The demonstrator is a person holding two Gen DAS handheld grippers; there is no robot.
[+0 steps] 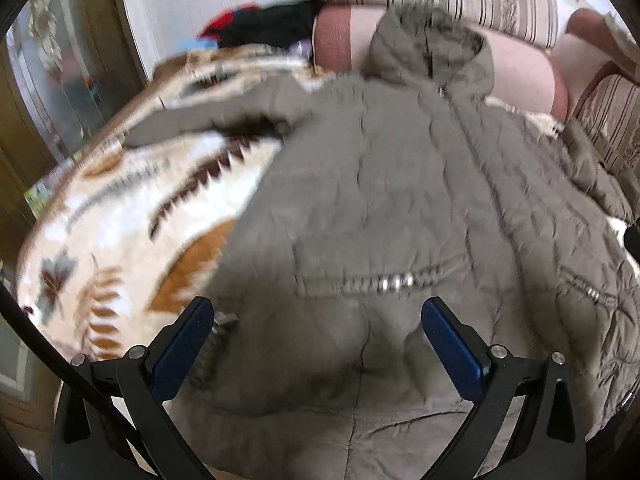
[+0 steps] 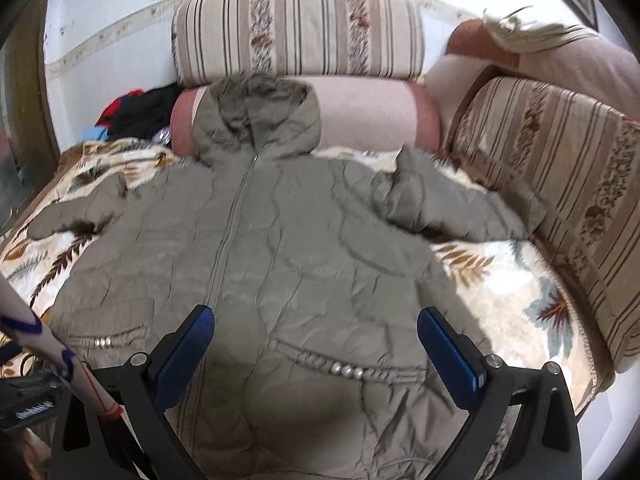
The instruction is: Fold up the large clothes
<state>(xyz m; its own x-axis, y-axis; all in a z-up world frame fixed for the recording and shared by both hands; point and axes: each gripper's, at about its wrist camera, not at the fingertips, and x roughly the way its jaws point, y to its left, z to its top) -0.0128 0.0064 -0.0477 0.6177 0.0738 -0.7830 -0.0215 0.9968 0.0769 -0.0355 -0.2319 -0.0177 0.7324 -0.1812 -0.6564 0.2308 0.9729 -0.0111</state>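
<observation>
A sofa bed covered by a leaf-patterned blanket (image 2: 516, 304) fills most of both views, backed by striped cushions (image 2: 300, 28) and a pink bolster (image 2: 360, 120). A heap of dark and red clothes (image 2: 136, 114) is seen in the far left corner against the wall.

Spread across the blanket lies the task's thing, a large olive quilted jacket (image 2: 288, 248), front up, zipped closed, with its hood (image 2: 260, 120) resting against the bolster. The sleeve on the right of the right wrist view (image 2: 440, 204) is bent and bunched near the side cushion; the other sleeve (image 1: 208, 124) is stretched out over the blanket. Two pocket trims with silver beads (image 2: 348, 370) are seen near the hem.

The left gripper (image 1: 318, 344) is held above the hem at the jacket's left part, jaws spread wide, nothing between them. The right gripper (image 2: 316, 348) is held likewise over the hem near the beaded pocket, jaws spread and empty. A sleeve with blue markings (image 2: 44, 344) is seen at the left edge of the right wrist view.

The folding is judged not yet begun: the garment is laid out flat and unfolded. The next move probably calls for a sleeve or side edge to be pinched, thick padding included, and carried inward across the body.
</observation>
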